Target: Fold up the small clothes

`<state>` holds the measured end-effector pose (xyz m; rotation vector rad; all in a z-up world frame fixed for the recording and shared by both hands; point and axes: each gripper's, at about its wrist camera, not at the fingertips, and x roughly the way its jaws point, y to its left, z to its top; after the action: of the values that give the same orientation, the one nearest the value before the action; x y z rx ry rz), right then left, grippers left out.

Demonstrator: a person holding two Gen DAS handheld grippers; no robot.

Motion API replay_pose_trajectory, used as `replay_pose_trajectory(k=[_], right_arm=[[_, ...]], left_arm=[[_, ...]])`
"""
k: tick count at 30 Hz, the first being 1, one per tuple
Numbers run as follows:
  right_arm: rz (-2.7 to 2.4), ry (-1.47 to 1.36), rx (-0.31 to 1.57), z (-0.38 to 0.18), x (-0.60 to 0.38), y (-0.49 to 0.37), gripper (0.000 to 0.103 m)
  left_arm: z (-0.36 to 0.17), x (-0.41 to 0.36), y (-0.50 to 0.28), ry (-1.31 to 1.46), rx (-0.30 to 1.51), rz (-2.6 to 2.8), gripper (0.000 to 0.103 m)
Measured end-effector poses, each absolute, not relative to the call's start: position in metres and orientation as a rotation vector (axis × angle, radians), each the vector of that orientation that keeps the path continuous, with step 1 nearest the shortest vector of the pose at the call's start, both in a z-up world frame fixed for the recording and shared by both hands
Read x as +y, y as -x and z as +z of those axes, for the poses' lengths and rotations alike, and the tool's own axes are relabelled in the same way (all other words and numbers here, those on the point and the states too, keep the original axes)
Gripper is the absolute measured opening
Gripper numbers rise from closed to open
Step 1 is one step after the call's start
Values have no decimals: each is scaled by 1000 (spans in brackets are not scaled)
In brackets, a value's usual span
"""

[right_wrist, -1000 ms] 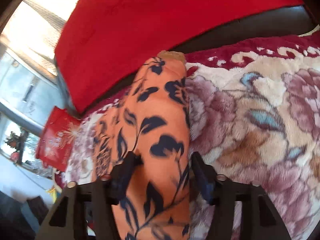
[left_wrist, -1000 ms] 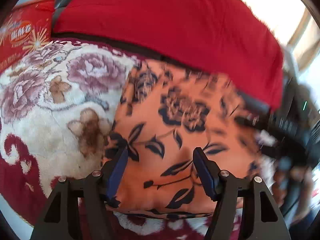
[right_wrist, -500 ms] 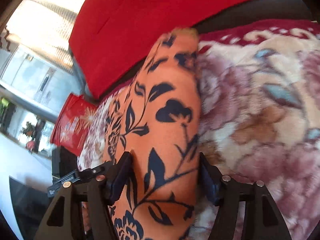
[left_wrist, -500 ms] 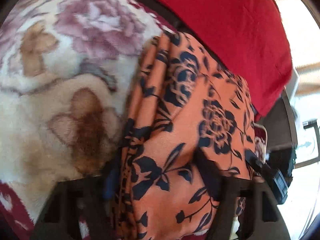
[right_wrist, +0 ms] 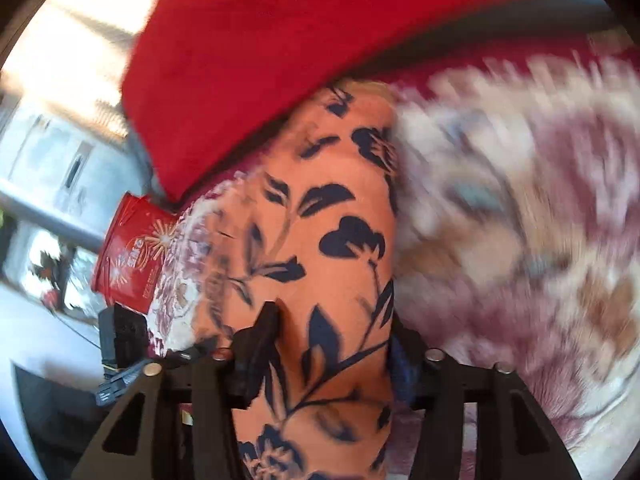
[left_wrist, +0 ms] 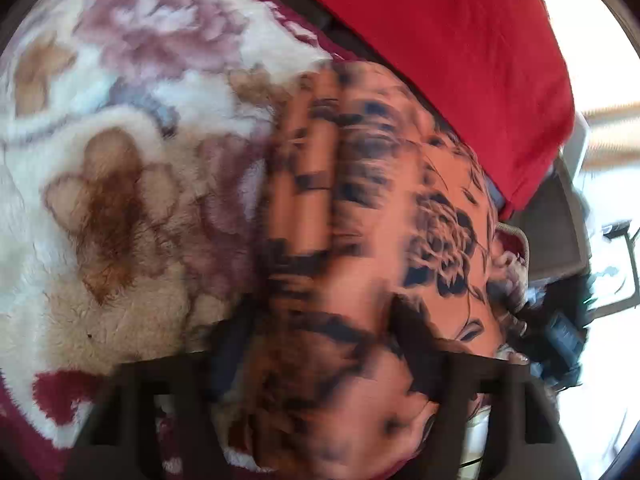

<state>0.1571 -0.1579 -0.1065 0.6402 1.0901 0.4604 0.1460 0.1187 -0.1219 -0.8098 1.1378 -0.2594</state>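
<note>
Left gripper (left_wrist: 320, 344) jaws just opening, straddling orange garment (left_wrist: 380, 208), grip unclear through blur. Right gripper (right_wrist: 332, 344) straddles garment, grip unclear. Garment lies on floral blanket (left_wrist: 120, 160), near its red-cushion (left_wrist: 440, 40) edge.

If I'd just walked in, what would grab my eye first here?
Probably the orange garment with dark flowers, running up the middle of both views between each gripper's fingers. It lies on a plush floral blanket, with a bright red cloth draped behind.

Motion blur smears the left tongs (left_wrist: 320, 344) and the floral blanket (right_wrist: 520, 208).
</note>
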Motion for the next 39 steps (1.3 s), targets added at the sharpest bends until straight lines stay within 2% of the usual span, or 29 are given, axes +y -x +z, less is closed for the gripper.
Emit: replay_pose_trajectory(k=[4,6,7,8,10,11,12,17,21,22,23,24,26,27,28,32,35,38,39], right_arm=[[512,-726,1001,-110,-170,-150,64],[527,-699,1017,-112,-160,-158,65],[534,-668,1054,-117,-152,-164,65],[554,-664,1090,-123,-143,-169,60],[556,-612,1072,-112,-136,-170,48],[555,-571,1047,-98,-136,-166,41],[561,-543,1014,-83,-136,-162,39],[540,-483,868,-11,-173,-153,38],[472,-543,860,-9,-216,-165,42],[459,-556,880,-18,-222,-168,44],[406,-586,911,-35,-232,-170,56],[349,-594,936,-47,-241,-169,68],[246,-570,1006,-74,-250,-163,69],[198,-553,1020,-84,-253,-157,69],[178,-543,1005,-86,-256,-150,69],[126,-458,846,-51,-247,-126,68],[195,-453,765,-22,-240,-127,74],[301,-446,781,-21,-221,-143,87],[307,-450,834,-33,-215,-154,87]], left_arm=[[-105,135,-149,819,1051,-204,82],[-115,126,-159,799,1108,-227,80],[-121,120,-164,804,1135,-272,56],[-120,110,-169,799,1130,-328,36],[-99,94,-170,671,1098,-317,27],[-86,86,-171,621,1089,-316,27],[-72,80,-172,602,1066,-329,26],[-6,45,-186,584,918,-419,26],[8,14,-211,547,929,-438,30],[1,6,-218,538,952,-412,34],[-9,4,-229,533,974,-386,37],[-20,4,-233,518,1012,-350,48],[-50,-5,-240,487,1095,-236,52],[-61,0,-236,507,1113,-231,61],[-65,6,-231,537,1105,-240,65],[-45,10,-210,480,1026,-213,64],[-22,-10,-180,407,955,-245,65],[-44,-26,-169,252,998,-198,65],[-54,-29,-170,248,1019,-185,66]])
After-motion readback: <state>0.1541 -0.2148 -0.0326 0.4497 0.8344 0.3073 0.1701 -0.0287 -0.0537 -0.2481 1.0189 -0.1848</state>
